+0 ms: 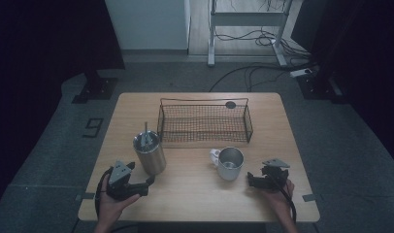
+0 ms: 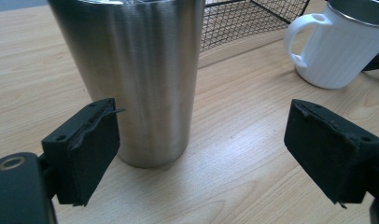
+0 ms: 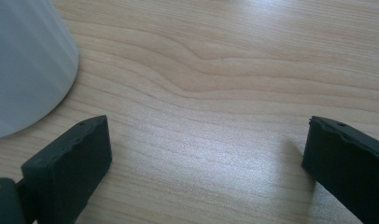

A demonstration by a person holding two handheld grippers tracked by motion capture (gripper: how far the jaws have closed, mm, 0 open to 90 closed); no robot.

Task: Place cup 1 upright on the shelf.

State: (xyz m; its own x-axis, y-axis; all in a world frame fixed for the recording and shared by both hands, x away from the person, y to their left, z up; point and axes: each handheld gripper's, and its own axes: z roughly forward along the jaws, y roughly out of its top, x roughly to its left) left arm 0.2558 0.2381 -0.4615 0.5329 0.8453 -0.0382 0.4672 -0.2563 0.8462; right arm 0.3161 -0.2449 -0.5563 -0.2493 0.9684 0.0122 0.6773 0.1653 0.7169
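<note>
A brushed steel tumbler (image 1: 150, 154) stands upright at the table's left, with a thin metal rod (image 1: 146, 130) sticking up out of it. A white mug (image 1: 229, 163) with a metal-lined inside sits right of centre, its handle turned left. My left gripper (image 1: 149, 183) lies low just in front of the tumbler, held by a hand. In the left gripper view the tumbler (image 2: 136, 79) rises just beyond the left jaw, and the left gripper (image 2: 204, 154) is open with bare wood between the jaws. My right gripper (image 1: 251, 178) is beside the mug (image 3: 24, 60) and stands open (image 3: 204, 163) over bare wood.
A black wire basket (image 1: 205, 121) with nothing in it stands at the back middle of the wooden table (image 1: 195, 196). Its mesh (image 2: 239, 18) shows behind the tumbler, and the mug (image 2: 337, 46) at the right. Cables and a desk frame lie on the floor beyond.
</note>
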